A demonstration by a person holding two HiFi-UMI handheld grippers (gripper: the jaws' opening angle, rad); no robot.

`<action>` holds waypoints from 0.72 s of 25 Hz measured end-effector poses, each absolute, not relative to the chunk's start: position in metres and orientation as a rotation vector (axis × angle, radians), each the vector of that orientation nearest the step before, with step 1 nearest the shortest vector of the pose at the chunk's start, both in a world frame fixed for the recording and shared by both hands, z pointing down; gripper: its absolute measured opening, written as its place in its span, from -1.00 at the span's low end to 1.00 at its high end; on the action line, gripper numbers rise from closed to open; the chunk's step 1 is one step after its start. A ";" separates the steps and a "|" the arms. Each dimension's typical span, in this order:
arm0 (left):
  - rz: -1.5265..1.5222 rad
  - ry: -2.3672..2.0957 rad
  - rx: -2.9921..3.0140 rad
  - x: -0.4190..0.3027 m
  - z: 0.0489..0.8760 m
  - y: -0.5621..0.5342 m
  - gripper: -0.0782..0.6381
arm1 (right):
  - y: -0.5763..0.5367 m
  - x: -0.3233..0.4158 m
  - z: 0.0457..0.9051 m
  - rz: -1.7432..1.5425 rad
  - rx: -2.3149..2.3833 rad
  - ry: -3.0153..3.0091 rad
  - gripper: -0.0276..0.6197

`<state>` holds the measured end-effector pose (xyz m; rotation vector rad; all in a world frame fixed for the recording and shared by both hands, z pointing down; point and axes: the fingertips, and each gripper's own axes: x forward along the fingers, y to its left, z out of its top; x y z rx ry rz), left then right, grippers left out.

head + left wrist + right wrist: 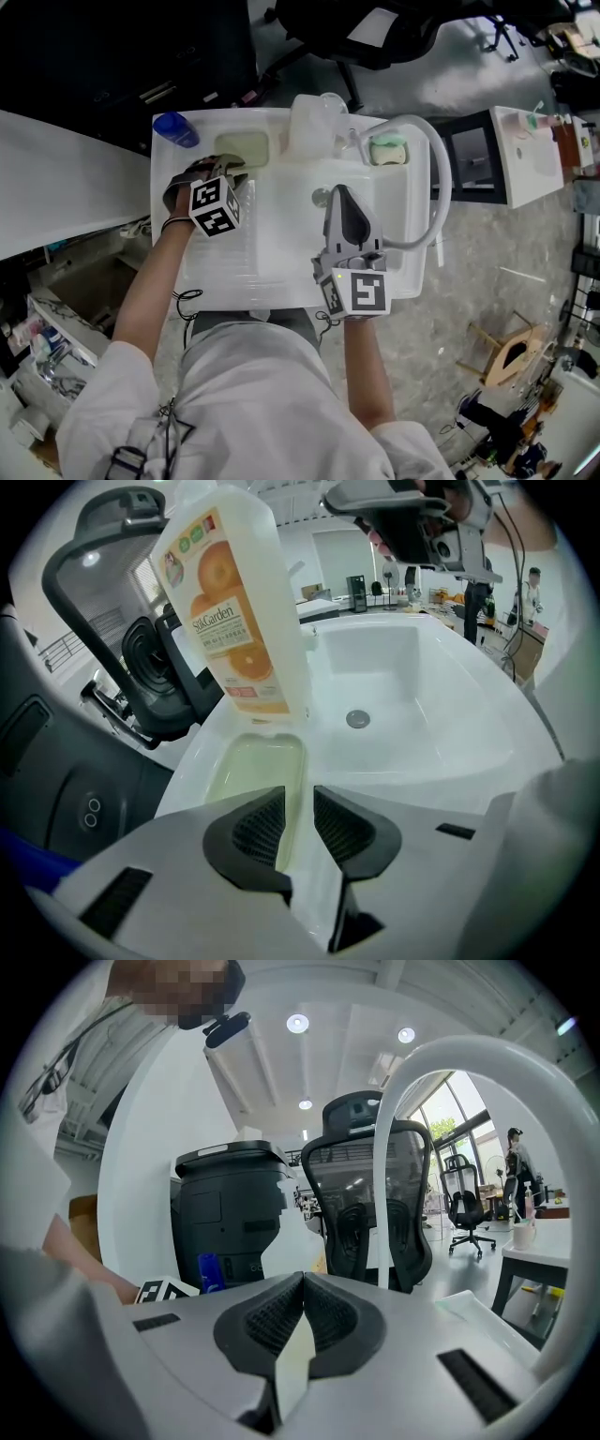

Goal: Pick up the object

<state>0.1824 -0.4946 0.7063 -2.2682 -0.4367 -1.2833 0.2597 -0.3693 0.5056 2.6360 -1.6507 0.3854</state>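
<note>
While the left tongs (298, 806) are hovering over the pale green soap tray (251, 772) on the sink (422, 696), pads a narrow gap apart and empty, the approach step appears to be in hand. The likely object, an orange-labelled translucent bottle (239, 602), is standing upright just behind that tray. The right tongs (302, 1283) are idling, pressed together on nothing. Next, the left tongs would need opening wider than the bottle, then advancing.

Bottle (234, 602) top cut off
</note>
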 end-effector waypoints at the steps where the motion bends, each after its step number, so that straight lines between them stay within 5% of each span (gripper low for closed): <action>1: -1.285 -0.438 -2.257 0.182 0.708 -0.495 -0.53 | -0.370 0.260 0.506 0.388 2.635 -1.651 -0.90; 18: -1.287 -0.463 -2.102 0.184 0.729 -0.503 -0.56 | -0.372 0.270 0.513 0.410 2.662 -1.620 -0.90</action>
